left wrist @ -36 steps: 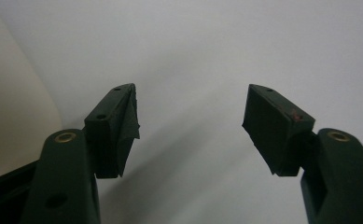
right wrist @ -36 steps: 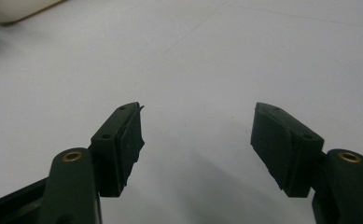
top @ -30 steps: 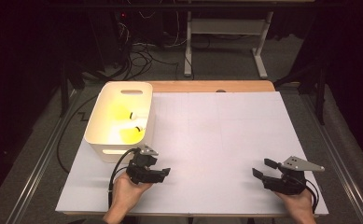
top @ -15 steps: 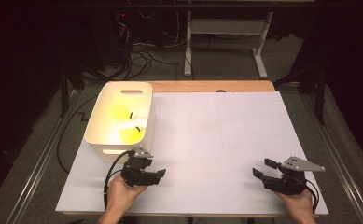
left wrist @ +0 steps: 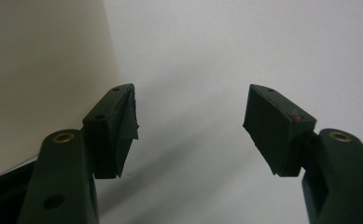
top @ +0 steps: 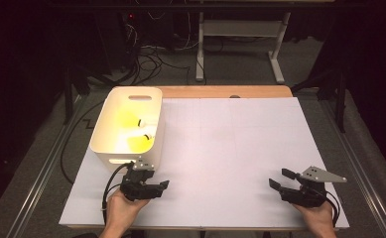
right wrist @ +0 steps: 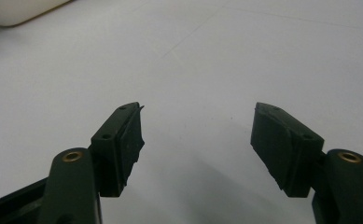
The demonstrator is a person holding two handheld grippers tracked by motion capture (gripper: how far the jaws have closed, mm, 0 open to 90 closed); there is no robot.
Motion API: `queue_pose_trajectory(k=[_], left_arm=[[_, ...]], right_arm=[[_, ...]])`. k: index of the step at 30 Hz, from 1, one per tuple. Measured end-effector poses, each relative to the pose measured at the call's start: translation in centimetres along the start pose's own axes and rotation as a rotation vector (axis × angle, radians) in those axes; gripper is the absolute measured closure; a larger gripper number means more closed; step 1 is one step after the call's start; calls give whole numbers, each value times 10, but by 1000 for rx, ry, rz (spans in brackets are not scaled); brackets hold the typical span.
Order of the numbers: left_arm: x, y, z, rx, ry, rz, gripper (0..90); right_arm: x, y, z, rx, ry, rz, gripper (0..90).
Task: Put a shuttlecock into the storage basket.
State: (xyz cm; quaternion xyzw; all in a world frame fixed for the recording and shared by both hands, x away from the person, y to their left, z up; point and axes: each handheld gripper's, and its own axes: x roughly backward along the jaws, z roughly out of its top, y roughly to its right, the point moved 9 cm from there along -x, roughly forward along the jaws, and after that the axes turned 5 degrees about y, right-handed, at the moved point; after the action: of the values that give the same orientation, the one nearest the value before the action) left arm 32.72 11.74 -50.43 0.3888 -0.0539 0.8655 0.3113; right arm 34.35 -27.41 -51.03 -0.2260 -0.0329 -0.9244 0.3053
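Table (top: 220, 148): white sheet, wide and bare under and ahead of both grippers; seen as pale ground beneath the jaws in both gripper views (left wrist: 207, 56) (right wrist: 216, 56).
Tub (top: 128, 124): cream plastic, oblong, with slot handles at the far and near ends; just ahead of the left gripper and slightly to its left, far off to the left of the right gripper; near wall close to the left gripper, touching or not cannot be told; in the left gripper view a cream wall (left wrist: 44, 70) right beside the left-hand jaw; in the right gripper view a pale corner (right wrist: 20, 9) at the top left.
Yellow things in the tub (top: 138, 141): two bright yellow shapes with small dark and white bits, lying on the tub floor, ahead of the left gripper; too glaring to name.
Left gripper (top: 161, 185): held low over the near left part of the table in the left hand (top: 123, 210); jaws spread wide, nothing between them (left wrist: 188, 126); cable looping off its left side.
Right gripper (top: 281, 178): held low over the near right part of the table in the right hand (top: 319, 215), well apart from the left gripper; jaws spread wide, bare table between them (right wrist: 198, 140); grey three-cornered plate on top.
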Motion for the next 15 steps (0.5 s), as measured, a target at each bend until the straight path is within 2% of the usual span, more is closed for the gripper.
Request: queue_pose_trajectory(k=[15], left_arm=[[11,-12,-5,19,35,25,351]], right_arm=[[1,1,0,-10,2,-3,344]])
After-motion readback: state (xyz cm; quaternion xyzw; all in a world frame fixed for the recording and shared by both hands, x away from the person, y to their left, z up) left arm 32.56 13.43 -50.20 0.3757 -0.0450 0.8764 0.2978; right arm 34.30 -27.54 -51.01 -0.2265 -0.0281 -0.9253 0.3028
